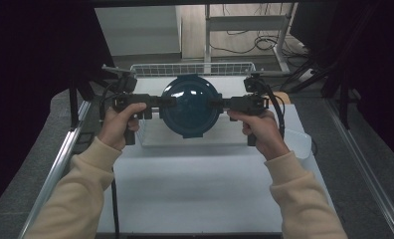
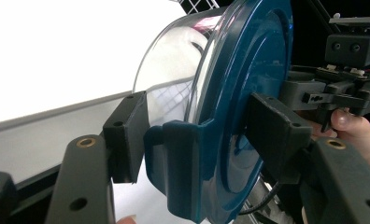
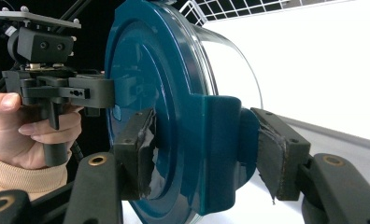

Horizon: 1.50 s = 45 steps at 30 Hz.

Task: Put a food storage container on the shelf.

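In the high view, a round container with a dark blue lid [image 1: 190,105] hangs in the air between the two grippers, above the near edge of a clear rectangular tray [image 1: 150,138] on the white table [image 1: 200,189]. The left gripper [image 1: 167,101] reaches in from the left and the right gripper [image 1: 216,103] from the right, each at a latch tab on the lid's rim, so the container is carried from both sides. A white wire basket [image 1: 192,68] stands at the far edge of the table, behind the container. The person's hands in cream sleeves [image 1: 75,199] come in from the bottom. In the left gripper view, the container [image 2: 241,84] stands on edge, its clear bowl [image 2: 174,70] to the left of the blue lid; the gripper's two black pads [image 2: 127,135] sit on either side of the blue latch tab [image 2: 174,163], one against the bowl side, the other against the lid's top face, clamped on it. The other gripper and a hand [image 2: 356,128] show beyond the lid. In the right gripper view, the lid [image 3: 150,93] faces left and the clear bowl [image 3: 230,65] lies to the right; this gripper's pads [image 3: 138,149] likewise pinch the lid's second latch tab [image 3: 216,144] from both sides, their rubber facing worn and torn. The left gripper, held in a hand [image 3: 24,135], grips the far rim.
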Available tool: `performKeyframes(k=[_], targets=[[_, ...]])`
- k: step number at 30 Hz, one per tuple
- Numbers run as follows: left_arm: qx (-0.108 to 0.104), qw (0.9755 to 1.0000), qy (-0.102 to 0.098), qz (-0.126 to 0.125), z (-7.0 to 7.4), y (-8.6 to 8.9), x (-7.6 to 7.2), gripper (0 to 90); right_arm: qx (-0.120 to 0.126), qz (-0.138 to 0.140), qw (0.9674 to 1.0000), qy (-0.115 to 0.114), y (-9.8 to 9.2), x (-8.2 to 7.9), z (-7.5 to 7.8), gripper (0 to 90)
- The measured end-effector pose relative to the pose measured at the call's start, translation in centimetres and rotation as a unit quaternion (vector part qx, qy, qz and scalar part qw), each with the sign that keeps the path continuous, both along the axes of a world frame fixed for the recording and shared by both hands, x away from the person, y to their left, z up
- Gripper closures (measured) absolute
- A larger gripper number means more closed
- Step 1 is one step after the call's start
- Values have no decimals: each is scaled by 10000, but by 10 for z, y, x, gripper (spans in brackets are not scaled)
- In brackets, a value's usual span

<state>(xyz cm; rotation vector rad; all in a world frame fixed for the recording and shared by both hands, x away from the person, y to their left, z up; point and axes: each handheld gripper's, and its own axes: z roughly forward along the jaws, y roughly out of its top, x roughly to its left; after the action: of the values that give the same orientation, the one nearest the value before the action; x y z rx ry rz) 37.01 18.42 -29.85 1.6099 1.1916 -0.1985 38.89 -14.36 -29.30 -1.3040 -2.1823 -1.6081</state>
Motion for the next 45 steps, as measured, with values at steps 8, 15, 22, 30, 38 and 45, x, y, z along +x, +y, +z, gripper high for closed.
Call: performKeyframes(k=[8, 15, 22, 30, 38, 45], targets=[[-76, 9999, 72, 45, 5, 4, 22, 398, -24, -37, 10000, 71, 5, 23, 9, 428], [-51, 9999, 141, -47, 12, 7, 48, 398, -12, -45, 9999, 120, 7, 44, 15, 430], [-116, 9996, 248, -33, 13, 10, 66, 398, -17, -77, 9997, 216, 9, 61, 18, 432], [-112, 9987, 497, -33, 4, 9, 88, 391, -25, -154, 9991, 385, 9, 80, 11, 432], [-152, 9972, 728, 27, -8, 6, 104, 389, -42, -222, 9979, 607, 7, 96, -1, 429], [-300, 9952, 903, 247, -14, 5, 118, 397, 226, -379, 9942, 986, 5, 116, -11, 408]])
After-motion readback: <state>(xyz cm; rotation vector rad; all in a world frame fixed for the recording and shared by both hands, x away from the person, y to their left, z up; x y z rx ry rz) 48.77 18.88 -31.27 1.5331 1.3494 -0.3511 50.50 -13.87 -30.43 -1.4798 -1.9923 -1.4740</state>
